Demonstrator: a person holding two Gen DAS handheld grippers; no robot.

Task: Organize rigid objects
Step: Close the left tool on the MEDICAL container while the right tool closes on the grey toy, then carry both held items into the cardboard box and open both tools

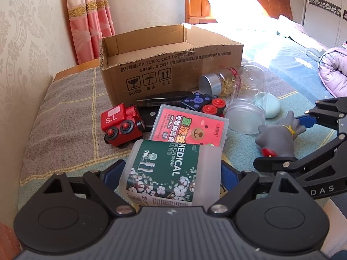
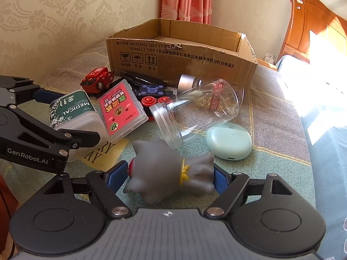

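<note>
The left tool (image 1: 171, 171) is closing on the swab box (image 1: 167, 173), the right tool (image 2: 171, 173) on the grey toy (image 2: 169, 173); everything is lying on the bed (image 2: 271, 130), the cardboard box (image 2: 184, 52) still looking empty.

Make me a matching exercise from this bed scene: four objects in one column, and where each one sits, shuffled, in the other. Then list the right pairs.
Things:
1. cotton swab box
2. grey rubber toy
3. cardboard box
4. mint green case

Places:
A. at the back, open-topped, beside the wall
B. between the fingers of the left gripper
C. on the blanket, just beyond the clear jar lying on its side
D. between the fingers of the right gripper

Pairs: 1-B, 2-D, 3-A, 4-C
</note>
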